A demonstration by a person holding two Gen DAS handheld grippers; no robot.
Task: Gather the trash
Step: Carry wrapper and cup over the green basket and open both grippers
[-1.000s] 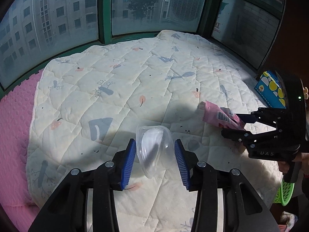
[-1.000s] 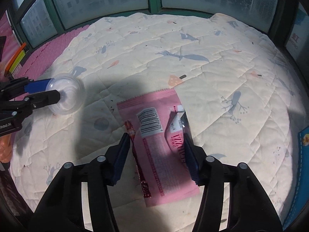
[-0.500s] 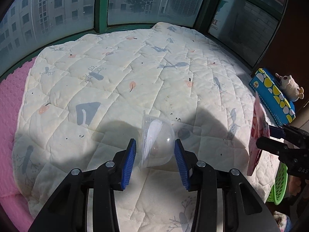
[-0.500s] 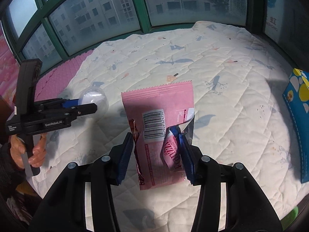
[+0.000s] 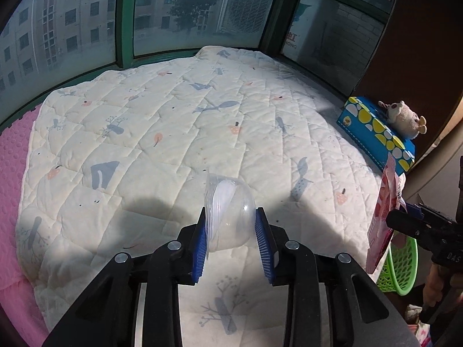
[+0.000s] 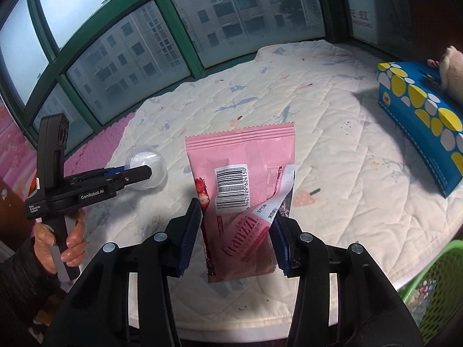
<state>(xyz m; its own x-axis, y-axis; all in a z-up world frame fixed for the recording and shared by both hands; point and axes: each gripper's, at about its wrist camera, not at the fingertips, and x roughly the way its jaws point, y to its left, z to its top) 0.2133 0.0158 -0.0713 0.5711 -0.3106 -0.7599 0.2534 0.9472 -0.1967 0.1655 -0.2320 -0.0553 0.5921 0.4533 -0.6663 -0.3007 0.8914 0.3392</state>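
Left wrist view: a clear plastic cup (image 5: 228,211) is clamped by the left gripper (image 5: 233,241). A pink wrapper (image 6: 246,202) is pinched by the right gripper (image 6: 238,237); both should be carried level over the green basket (image 5: 403,263) before release.

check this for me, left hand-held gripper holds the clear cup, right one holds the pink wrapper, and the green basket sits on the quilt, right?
Not quite. The left hand-held gripper holds the clear cup and the right hand-held gripper holds the pink wrapper, but the green basket sits off the quilt, below its edge. The left wrist view shows it.
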